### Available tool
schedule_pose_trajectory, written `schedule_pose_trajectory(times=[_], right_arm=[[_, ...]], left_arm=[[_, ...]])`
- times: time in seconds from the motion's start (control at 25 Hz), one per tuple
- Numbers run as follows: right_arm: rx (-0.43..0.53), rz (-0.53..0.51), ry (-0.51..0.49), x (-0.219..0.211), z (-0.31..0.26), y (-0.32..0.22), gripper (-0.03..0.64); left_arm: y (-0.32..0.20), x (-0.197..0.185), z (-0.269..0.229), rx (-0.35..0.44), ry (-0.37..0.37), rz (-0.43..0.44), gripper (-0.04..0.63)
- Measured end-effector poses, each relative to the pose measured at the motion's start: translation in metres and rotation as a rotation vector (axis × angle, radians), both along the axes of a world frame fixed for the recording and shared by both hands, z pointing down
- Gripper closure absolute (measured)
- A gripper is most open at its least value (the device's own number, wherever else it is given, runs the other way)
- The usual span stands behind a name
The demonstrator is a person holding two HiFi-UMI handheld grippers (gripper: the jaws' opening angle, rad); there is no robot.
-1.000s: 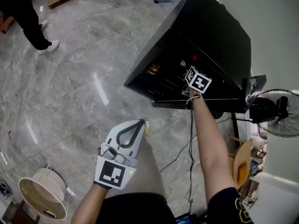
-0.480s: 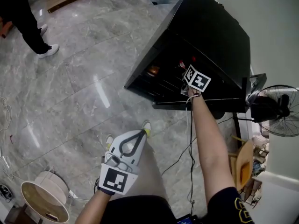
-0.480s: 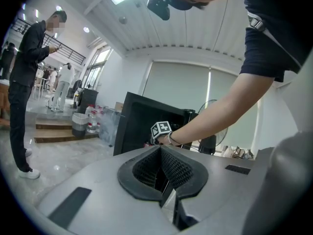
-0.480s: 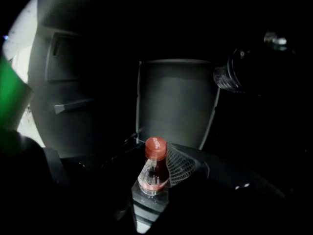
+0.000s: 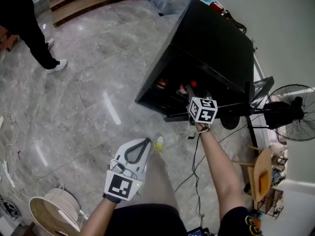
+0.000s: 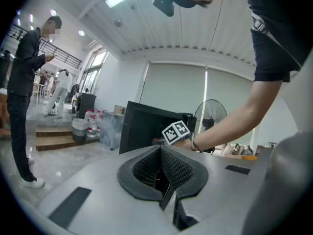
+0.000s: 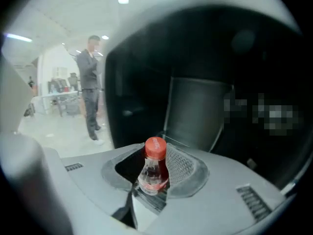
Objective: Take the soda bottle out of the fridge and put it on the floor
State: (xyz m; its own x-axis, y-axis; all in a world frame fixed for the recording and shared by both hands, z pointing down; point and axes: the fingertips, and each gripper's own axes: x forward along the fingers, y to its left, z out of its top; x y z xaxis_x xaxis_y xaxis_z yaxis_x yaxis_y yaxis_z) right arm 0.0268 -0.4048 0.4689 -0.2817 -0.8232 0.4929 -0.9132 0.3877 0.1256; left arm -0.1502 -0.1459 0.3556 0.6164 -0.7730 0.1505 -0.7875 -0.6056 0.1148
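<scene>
Right gripper (image 7: 156,153) is clamping the clear plastic soda bottle with the red cap (image 7: 152,173) at the shoulder. Its jaws have just been closing, and the bottle is sitting between the mesh pads (image 7: 183,165).

We're reading the bottle as upright: cap on top, long axis crossing the jaws, body hanging below them and out of sight.

In the head view we're seeing this gripper (image 5: 194,95) at the open front of the black box fridge (image 5: 216,43), on the right side of the opening by the swung-out door. We can't tell whether the bottle is fully clear of the shelf.

Left gripper (image 5: 143,144) is hanging near us beside our leg, well apart from the fridge. Its jaws are together with nothing between them, as the left gripper view (image 6: 160,166) confirms. So the right hand is the only one on the job.

The relation we're watching is that the grey marble floor (image 5: 88,92) lies below the bottle, on the near-left.

- Bare tiles are showing between the fridge front and our shoe (image 5: 158,142).
- A thin cable (image 5: 196,156) is trailing on the floor under the right arm.

We're judging the set-down as a straight pull toward us, then down, keeping the cap up so the base lands flat. We're steering left of the cable.
</scene>
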Motion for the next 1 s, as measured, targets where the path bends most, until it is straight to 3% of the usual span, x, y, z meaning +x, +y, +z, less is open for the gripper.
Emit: schedule_pose_trajectory(times=[0.08,0.24,0.36,0.6,0.84,1.0], right_arm=[[0.015,-0.035,-0.016,-0.012,-0.022,0.029,0.495],[0.032,-0.055,-0.067,-0.028,-0.07,0.091,0.495],[0.056,-0.059,-0.097,-0.037,-0.108,0.126,0.495],[0.06,-0.085,-0.056,-0.043,-0.149,0.207,0.495],[0.051,-0.125,-0.017,-0.022,-0.164,0.269,0.495],[0.04,-0.161,-0.011,0.011,-0.158,0.301,0.495]], left_arm=[[0.007,-0.009,-0.008,0.003,-0.011,0.004,0.577],[0.033,-0.026,-0.021,-0.069,0.006,0.001,0.577],[0.048,-0.031,-0.032,-0.038,-0.032,0.047,0.577],[0.081,-0.034,-0.043,-0.059,-0.024,0.091,0.577],[0.089,-0.005,-0.066,-0.005,-0.052,0.121,0.577],[0.094,0.024,-0.079,0.02,-0.045,0.069,0.577]])
